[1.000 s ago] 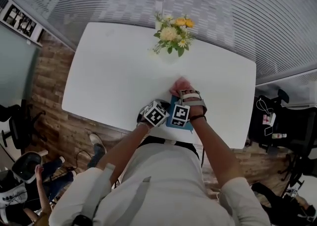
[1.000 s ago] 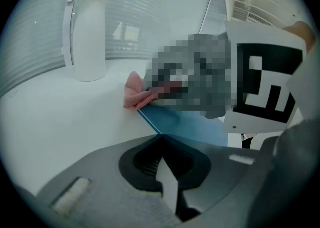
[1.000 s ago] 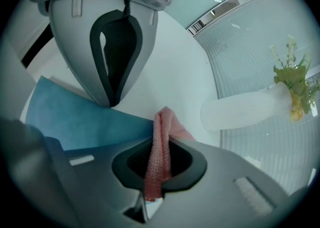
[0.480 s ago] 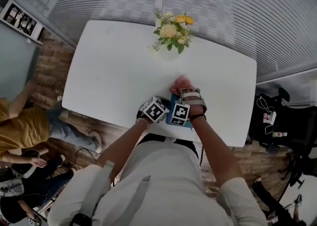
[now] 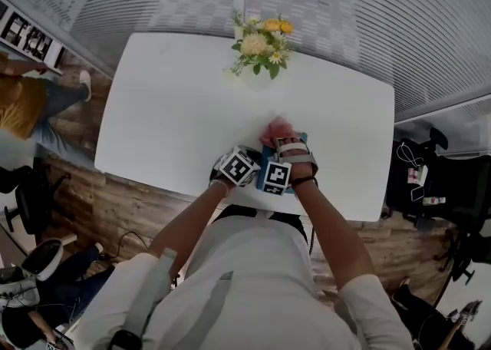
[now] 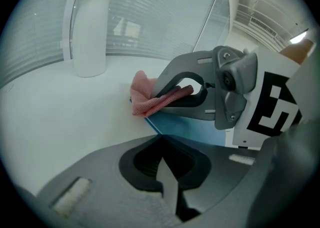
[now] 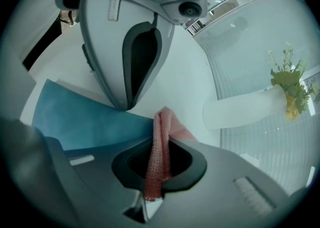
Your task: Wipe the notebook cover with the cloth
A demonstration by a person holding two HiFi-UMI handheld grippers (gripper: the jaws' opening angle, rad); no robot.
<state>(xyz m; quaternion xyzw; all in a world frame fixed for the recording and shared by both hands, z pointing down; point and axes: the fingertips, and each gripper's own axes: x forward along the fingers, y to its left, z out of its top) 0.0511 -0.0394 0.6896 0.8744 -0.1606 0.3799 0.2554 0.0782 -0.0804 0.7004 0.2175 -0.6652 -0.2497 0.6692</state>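
Note:
A blue notebook (image 5: 265,160) lies near the front edge of the white table (image 5: 169,110). My right gripper (image 5: 284,143) is shut on a pink cloth (image 5: 277,128). The cloth (image 7: 161,134) runs up between its jaws and bunches out past the notebook's (image 7: 75,117) far edge. In the left gripper view the cloth (image 6: 142,97) hangs from the right gripper (image 6: 159,94) over the notebook (image 6: 192,129). My left gripper (image 5: 238,166) is shut, its tips (image 6: 161,139) set against the notebook's near corner. The markered cubes hide most of the cover in the head view.
A white vase (image 6: 90,32) with yellow flowers (image 5: 261,43) stands at the table's far side, beyond the notebook. A glass wall runs behind the table. A person in yellow (image 5: 23,103) is on the wooden floor at left; chairs and bags stand at right.
Both grippers stay on the notebook, almost unmoved; the cloth has edged slightly away from me. The person in yellow has walked up along the floor at left.

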